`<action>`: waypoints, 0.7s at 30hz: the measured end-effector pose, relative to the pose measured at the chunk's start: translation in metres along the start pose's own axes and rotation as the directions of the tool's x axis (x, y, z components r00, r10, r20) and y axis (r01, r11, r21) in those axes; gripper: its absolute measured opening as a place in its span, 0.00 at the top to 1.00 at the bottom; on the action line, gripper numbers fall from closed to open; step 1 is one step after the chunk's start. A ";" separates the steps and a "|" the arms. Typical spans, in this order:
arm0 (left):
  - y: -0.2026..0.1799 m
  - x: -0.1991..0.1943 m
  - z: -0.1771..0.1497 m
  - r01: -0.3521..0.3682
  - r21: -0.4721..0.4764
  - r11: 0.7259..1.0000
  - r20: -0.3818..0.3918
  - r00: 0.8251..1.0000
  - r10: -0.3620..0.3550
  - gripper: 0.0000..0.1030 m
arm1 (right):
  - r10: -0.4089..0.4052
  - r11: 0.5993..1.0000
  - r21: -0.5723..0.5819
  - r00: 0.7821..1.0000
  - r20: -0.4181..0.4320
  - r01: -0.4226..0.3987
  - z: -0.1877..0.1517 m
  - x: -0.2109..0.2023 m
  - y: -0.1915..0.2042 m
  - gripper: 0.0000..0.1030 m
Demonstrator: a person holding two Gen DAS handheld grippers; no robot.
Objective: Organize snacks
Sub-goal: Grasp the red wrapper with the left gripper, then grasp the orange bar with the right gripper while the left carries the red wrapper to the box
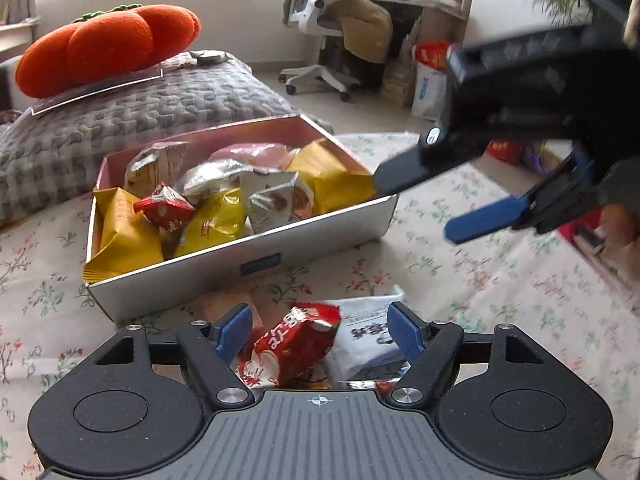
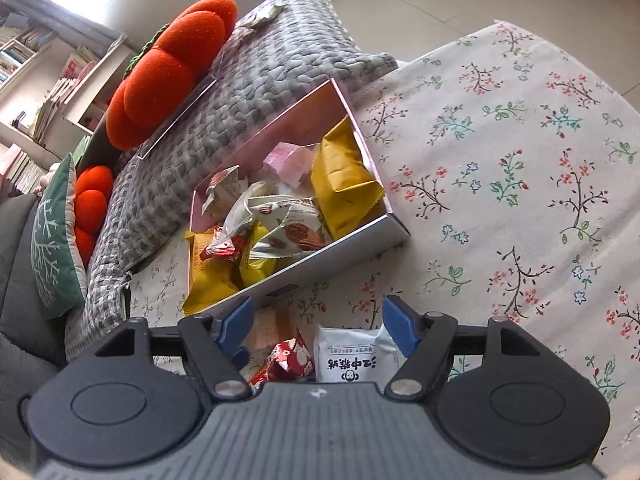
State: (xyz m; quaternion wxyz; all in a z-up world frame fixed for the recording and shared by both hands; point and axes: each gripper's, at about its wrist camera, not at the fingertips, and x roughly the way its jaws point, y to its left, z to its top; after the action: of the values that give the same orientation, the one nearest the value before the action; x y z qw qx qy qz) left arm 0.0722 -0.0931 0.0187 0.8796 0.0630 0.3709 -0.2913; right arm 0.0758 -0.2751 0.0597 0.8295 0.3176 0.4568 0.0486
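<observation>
Our left claw (image 1: pixel 318 330) is spread around the red snack packet (image 1: pixel 294 346) and white packet (image 1: pixel 366 338); our right claw (image 2: pixel 318 322) hangs spread above them, near the box (image 1: pixel 240 258).

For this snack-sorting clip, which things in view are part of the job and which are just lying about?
Part of the job:
- box already holding snack packets
- red packet on the tablecloth
- white packet beside it
- left hand-held gripper, open
- right hand-held gripper, open

Lying about:
- orange cushion
- grey blanket
- green pillow
- office chair
</observation>
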 end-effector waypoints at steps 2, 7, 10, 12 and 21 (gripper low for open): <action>0.000 0.007 -0.005 -0.021 0.009 1.000 -0.024 0.999 0.021 0.39 | -0.006 1.000 -0.011 1.000 0.005 0.006 0.000 0.000 0.001 0.33; 0.010 0.006 -0.005 -0.029 -0.033 0.999 -0.036 0.999 0.028 0.60 | -0.035 0.999 -0.026 0.999 0.007 0.035 0.000 0.003 0.001 0.33; 0.017 -0.004 0.000 -0.022 -0.078 0.997 -0.009 1.000 0.021 0.65 | -0.038 0.999 -0.032 0.999 0.000 0.038 -0.001 0.006 0.001 0.33; 0.024 -0.013 0.005 -0.006 -0.123 0.992 0.015 1.000 0.008 0.65 | -0.041 0.998 -0.042 0.999 -0.002 0.041 -0.002 0.006 0.002 0.33; 0.063 -0.037 0.015 -0.123 -0.297 0.947 -0.013 0.992 0.124 0.65 | -0.080 0.973 -0.221 0.996 -0.032 0.071 -0.013 0.014 0.023 0.33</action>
State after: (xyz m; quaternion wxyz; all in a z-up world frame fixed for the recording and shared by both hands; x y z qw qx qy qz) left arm 0.0962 -0.0296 0.0484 0.8965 -0.0477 0.4034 -0.1768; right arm 0.0786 -0.2453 0.0576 0.8513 0.2053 0.4773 0.0735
